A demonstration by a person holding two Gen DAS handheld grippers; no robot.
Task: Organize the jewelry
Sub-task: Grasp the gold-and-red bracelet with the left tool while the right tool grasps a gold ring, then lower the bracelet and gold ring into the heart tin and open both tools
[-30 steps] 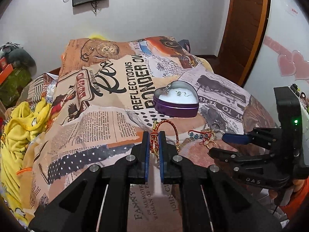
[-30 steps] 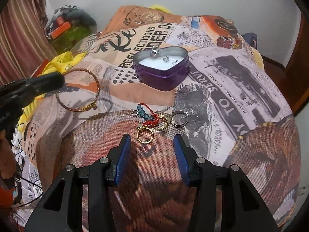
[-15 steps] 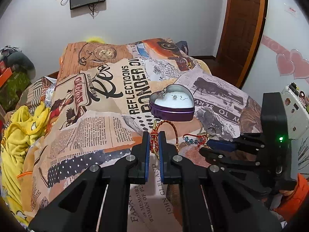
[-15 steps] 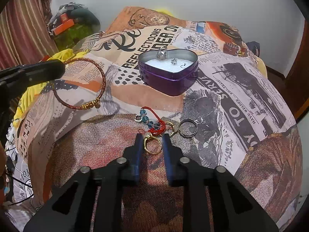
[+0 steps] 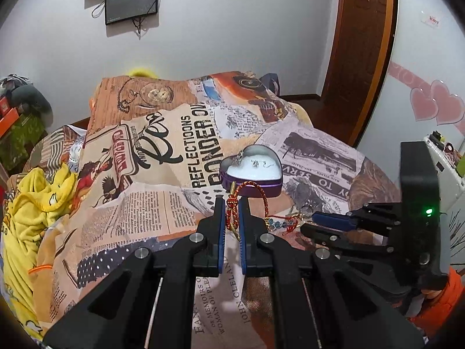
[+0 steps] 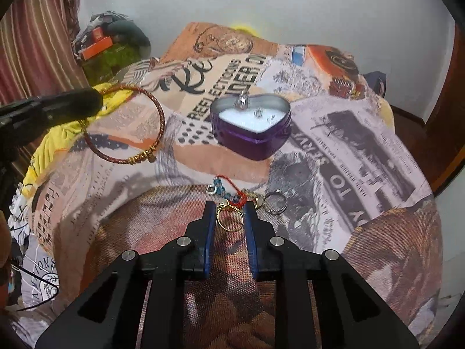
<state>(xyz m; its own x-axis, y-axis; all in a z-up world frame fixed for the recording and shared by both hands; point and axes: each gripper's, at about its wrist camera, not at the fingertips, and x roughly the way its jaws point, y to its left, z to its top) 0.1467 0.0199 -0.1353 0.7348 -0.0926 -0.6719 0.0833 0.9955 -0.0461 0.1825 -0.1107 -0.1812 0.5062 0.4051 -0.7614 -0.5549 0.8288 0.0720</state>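
A purple heart-shaped tin [image 5: 252, 187] [image 6: 250, 142] with a white lining stands open on the printed bedspread; small silver pieces lie in it. My left gripper [image 5: 232, 210] [image 6: 58, 107] is shut on a red-and-gold cord bangle [image 5: 232, 213] [image 6: 125, 128], held above the spread to the left of the tin. My right gripper [image 6: 230, 218] [image 5: 314, 222] is low on the spread, in front of the tin. Its pads press both sides of a gold ring [image 6: 230, 218]. Just beyond it lie a red thread bracelet with blue beads [image 6: 228, 192] and a silver ring [image 6: 275, 202].
The bedspread [image 5: 162, 174] covers the whole bed. A yellow garment [image 5: 32, 203] lies bunched at its left edge. Clutter [image 6: 110, 49] and a striped curtain [image 6: 35, 35] stand at the far left, a wooden door [image 5: 360, 58] at the far right.
My right gripper's jaws closed from wide apart onto the gold ring. The left gripper kept hold of the bangle and stayed about where it was.
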